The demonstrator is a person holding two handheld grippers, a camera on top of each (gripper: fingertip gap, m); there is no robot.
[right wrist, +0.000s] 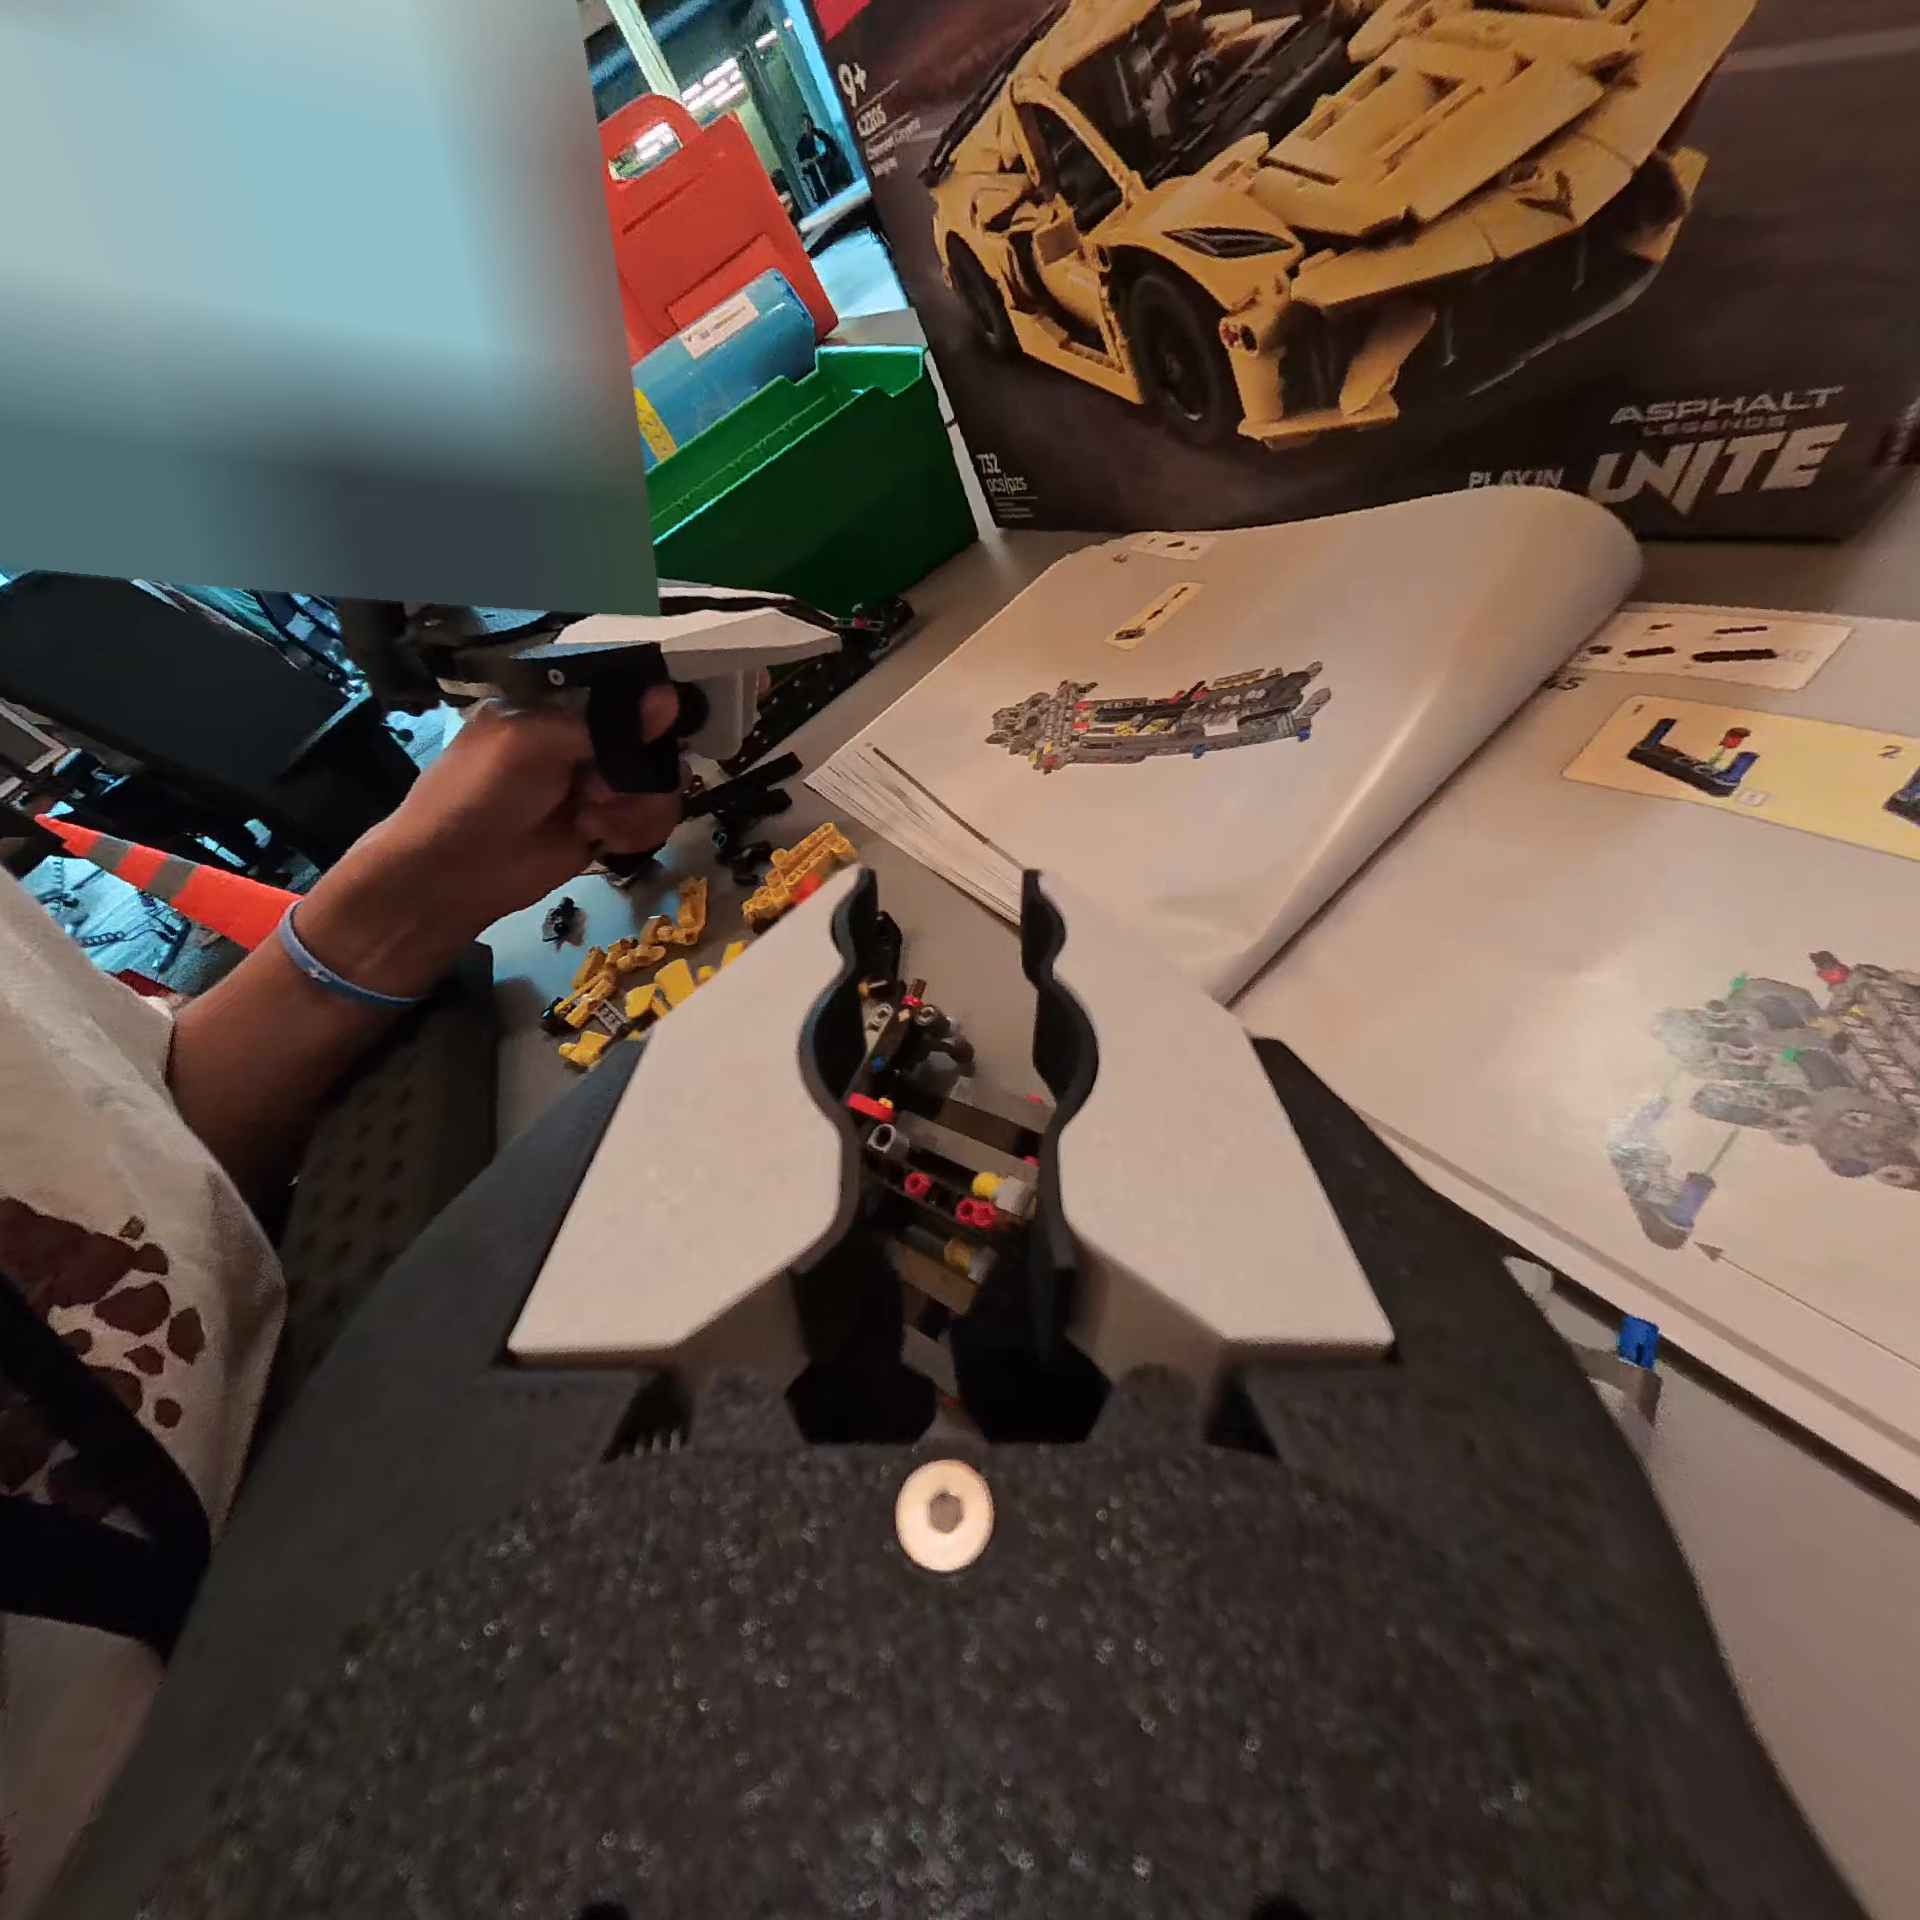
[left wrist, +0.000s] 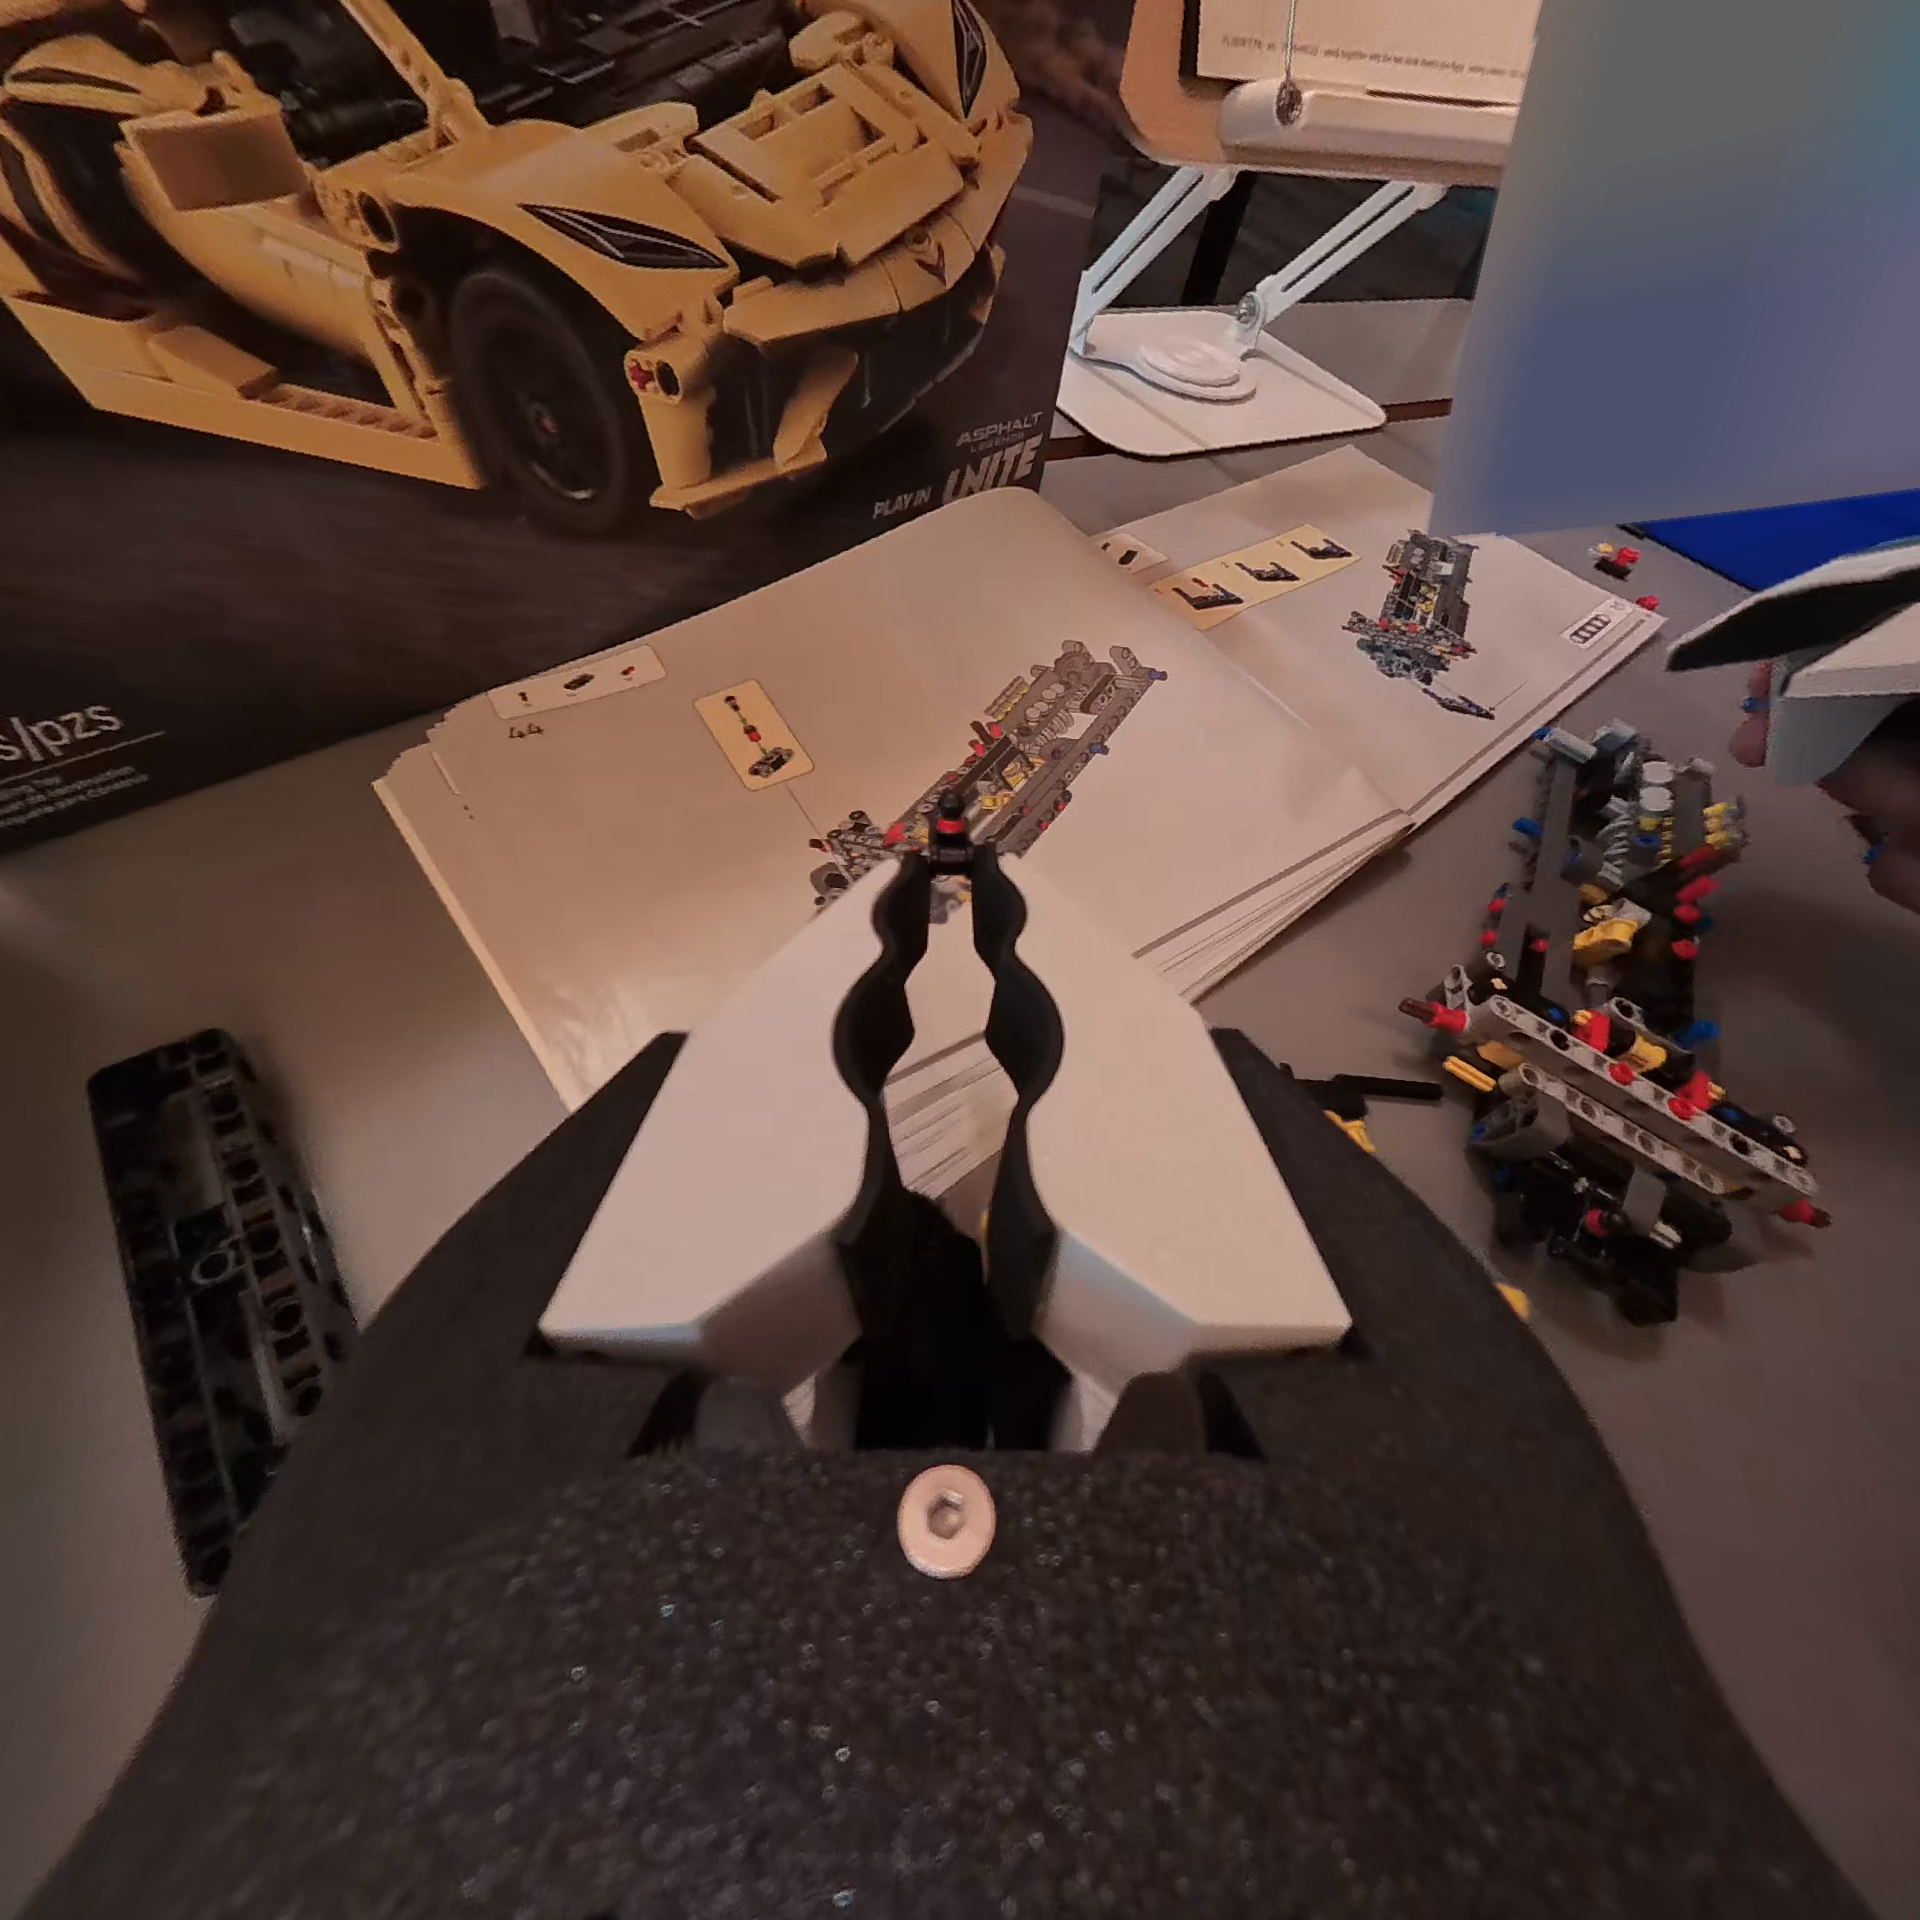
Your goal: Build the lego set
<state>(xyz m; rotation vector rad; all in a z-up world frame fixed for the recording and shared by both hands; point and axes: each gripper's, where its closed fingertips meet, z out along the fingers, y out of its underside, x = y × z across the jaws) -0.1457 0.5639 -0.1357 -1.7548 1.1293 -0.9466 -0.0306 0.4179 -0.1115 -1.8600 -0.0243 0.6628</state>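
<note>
My left gripper (left wrist: 949,844): pinching small black-red piece (left wrist: 948,828) over manual (left wrist: 727,831); right gripper (right wrist: 948,894): jaws wide above chassis (right wrist: 940,1153); printed box (left wrist: 416,312) behind.

both wrist views look down close over the table, sharing the open manual (left wrist: 935,748) and box (right wrist: 1455,312).

The grey table (left wrist: 260,935) carries an open instruction booklet (left wrist: 727,790), box (left wrist: 312,520), chassis (left wrist: 1621,997), and seemingly loose yellow pieces (right wrist: 665,966).

Green bin (right wrist: 821,468), white stand (left wrist: 1216,343), maybe orange cone (right wrist: 197,878).
</note>
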